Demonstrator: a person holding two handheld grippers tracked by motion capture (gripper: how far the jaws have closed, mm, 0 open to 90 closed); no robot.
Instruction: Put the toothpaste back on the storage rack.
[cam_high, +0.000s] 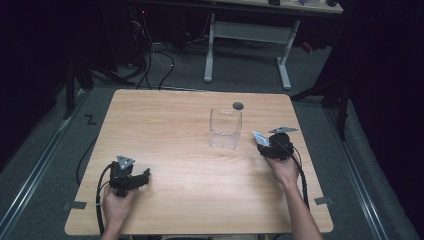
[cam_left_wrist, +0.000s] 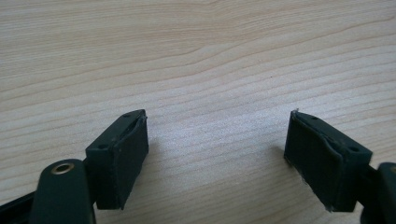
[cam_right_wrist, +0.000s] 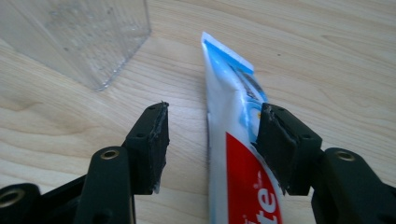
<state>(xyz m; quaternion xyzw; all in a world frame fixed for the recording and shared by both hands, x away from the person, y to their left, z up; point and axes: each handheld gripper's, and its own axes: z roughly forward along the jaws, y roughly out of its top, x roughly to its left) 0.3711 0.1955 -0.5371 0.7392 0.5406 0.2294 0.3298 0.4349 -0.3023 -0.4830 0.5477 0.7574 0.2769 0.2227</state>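
My right gripper (cam_right_wrist: 212, 140) sits at the right side of the wooden surface (cam_high: 165, 125), its jaws apart around a toothpaste tube (cam_right_wrist: 238, 154). The tube leans against one jaw, while a clear gap separates it from the other, so I judge it is not clamped. Its crimped end points toward a clear plastic container (cam_high: 225, 129) standing upright just to the left, near the middle of the surface. My left gripper (cam_left_wrist: 217, 154) rests near the left corner, jaws wide apart over bare wood. The risk I see: with a one-sided contact, the slick tube could slide or tip out if I lift. Its tail could also catch the container's rim and topple that light box.
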